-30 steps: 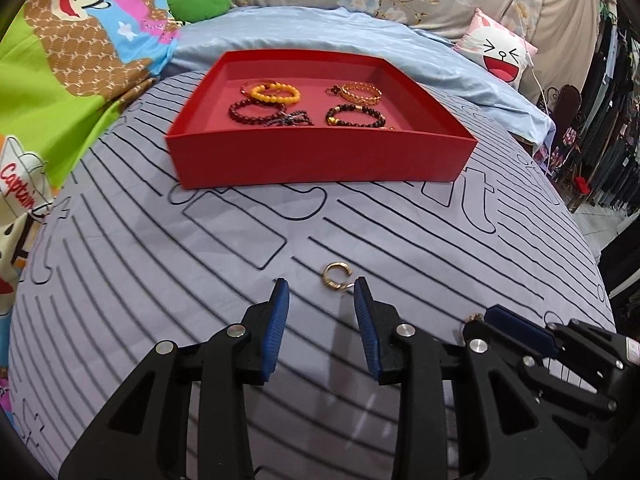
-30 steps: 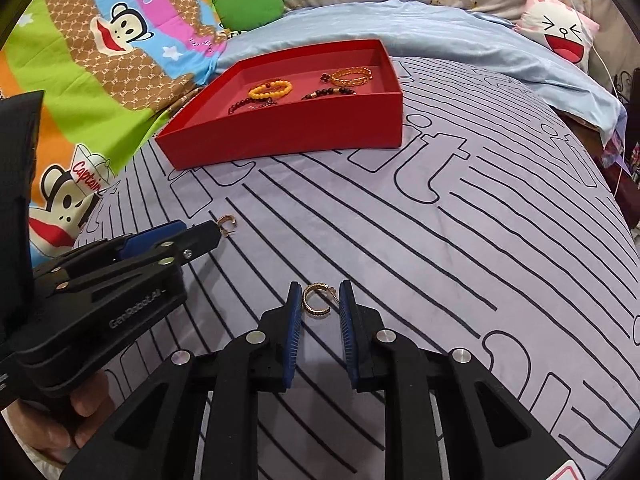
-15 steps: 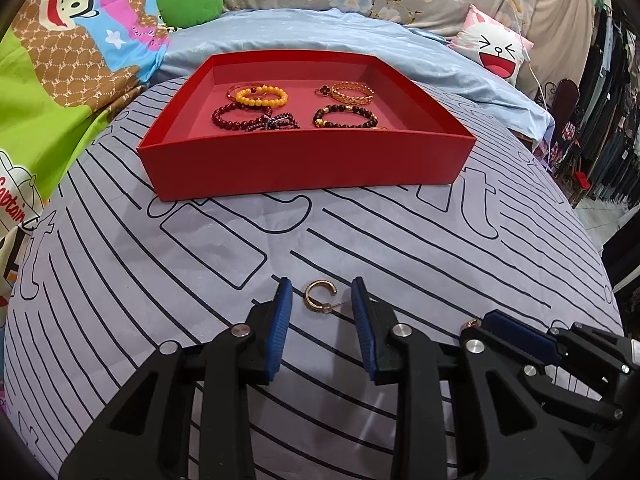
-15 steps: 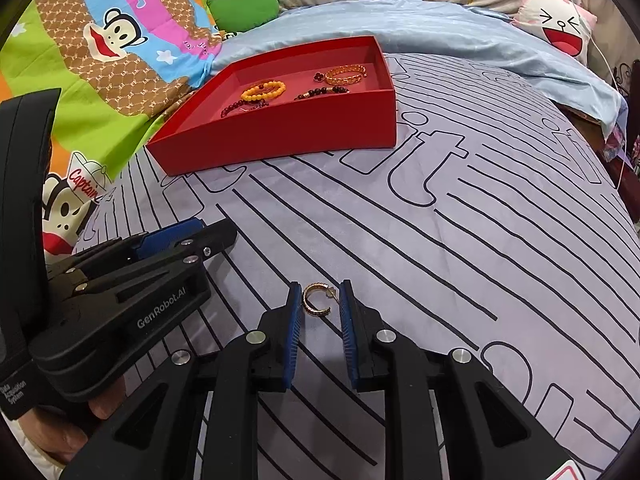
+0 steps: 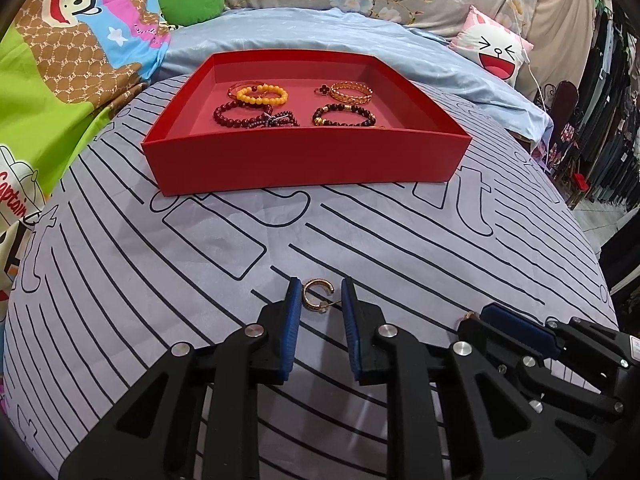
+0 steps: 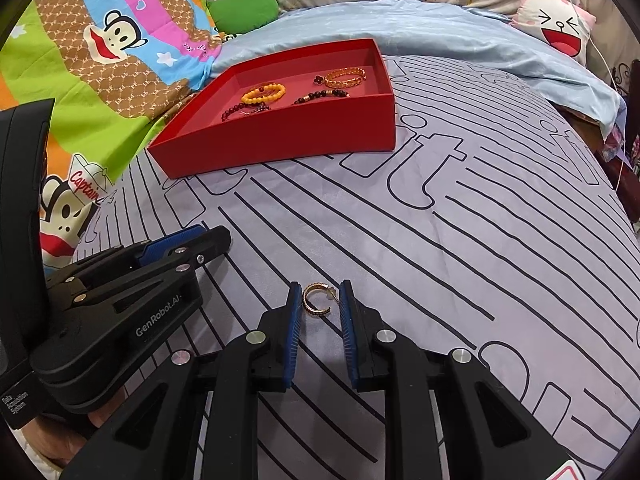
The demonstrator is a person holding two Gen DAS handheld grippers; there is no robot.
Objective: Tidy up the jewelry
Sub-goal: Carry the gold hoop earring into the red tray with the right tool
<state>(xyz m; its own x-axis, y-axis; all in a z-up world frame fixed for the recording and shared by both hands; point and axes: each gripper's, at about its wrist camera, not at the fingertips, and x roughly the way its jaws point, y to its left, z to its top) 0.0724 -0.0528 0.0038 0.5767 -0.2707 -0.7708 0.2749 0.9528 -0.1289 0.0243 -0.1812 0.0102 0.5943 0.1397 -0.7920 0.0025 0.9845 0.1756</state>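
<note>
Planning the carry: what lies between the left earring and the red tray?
In the left wrist view, only bare striped sheet lies between the gold earring and the red tray.

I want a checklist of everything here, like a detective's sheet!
Surface: lilac bedspread with black stripes.
Job's things: open red cardboard tray holding beaded and gold bracelets; one gold hoop earring between the left gripper's pads, another gold hoop earring between the right's.
Clutter: nothing seen.
Grippers: left gripper open; right gripper open; neither pinches yet.
Cables: thin white cord by the pillow.
Surroundings: cartoon monkey blanket, laughing-face pillow, hanging clothes.
</note>
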